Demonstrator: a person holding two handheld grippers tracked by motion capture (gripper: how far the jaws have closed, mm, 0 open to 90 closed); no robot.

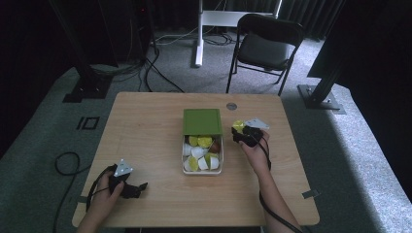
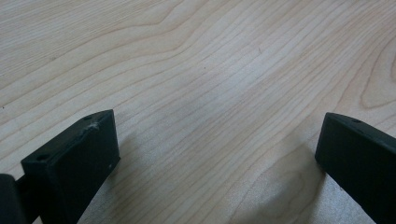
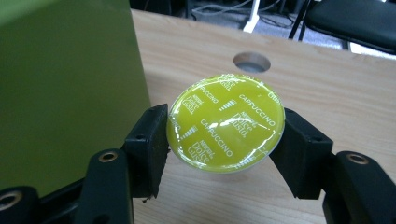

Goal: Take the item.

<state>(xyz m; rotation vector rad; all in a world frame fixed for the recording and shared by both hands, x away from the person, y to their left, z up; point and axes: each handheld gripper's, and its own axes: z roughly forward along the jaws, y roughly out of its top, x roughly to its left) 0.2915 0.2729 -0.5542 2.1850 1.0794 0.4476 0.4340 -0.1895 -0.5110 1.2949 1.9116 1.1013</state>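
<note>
A black folding chair (image 1: 266, 46) stands at upper centre-right. A white post (image 1: 198, 34) rises at upper centre, cables (image 1: 155, 63) trailing left of it. Grey carpet (image 1: 43, 126) spreads around the table (image 1: 145, 131).

Pale wood-grain worktop (image 2: 210, 70) with a smooth, matt finish and fine flowing lines. At centre frame in the right gripper view, a capsule (image 3: 226, 122) with a glossy yellow-green foil lid that catches the light, printed in white lettering. The right hand-held gripper (image 3: 226, 140) has matt black plastic jaws. At left, a matt green box lid (image 3: 65, 93). Grey carpet floor (image 1: 340, 145), rough-textured, in the high view.
</note>
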